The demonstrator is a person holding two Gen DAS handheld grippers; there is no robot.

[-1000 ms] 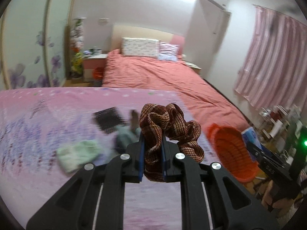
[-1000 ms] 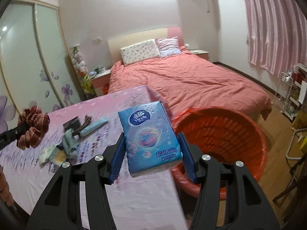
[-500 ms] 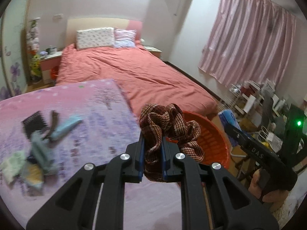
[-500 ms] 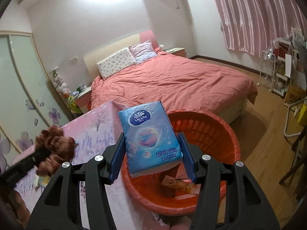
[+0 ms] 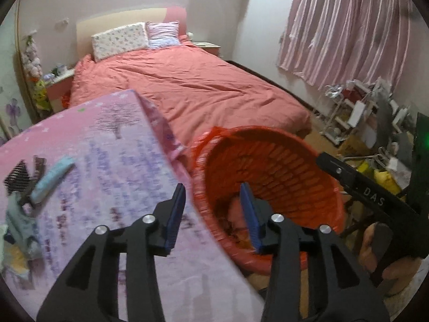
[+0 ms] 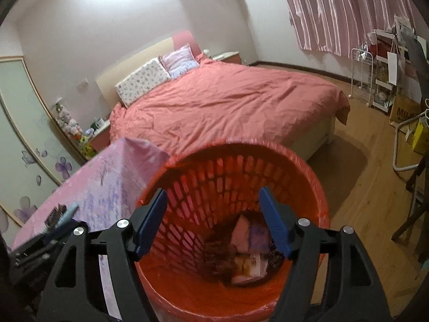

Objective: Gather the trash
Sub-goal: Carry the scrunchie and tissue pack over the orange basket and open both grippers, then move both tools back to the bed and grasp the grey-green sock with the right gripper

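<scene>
Jaws are being opened on both tools, left tool [image 5: 211,212] and right tool [image 6: 213,221], nothing gripped; remaining litter [image 5: 51,178] is lying leftward on the table [image 5: 112,161], nearer the left tool, away from the orange basket [image 6: 308,166].

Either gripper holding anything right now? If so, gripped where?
Nothing is held. The left gripper and the right gripper are both opening with nothing between the pads, over the red laundry-style basket.
</scene>
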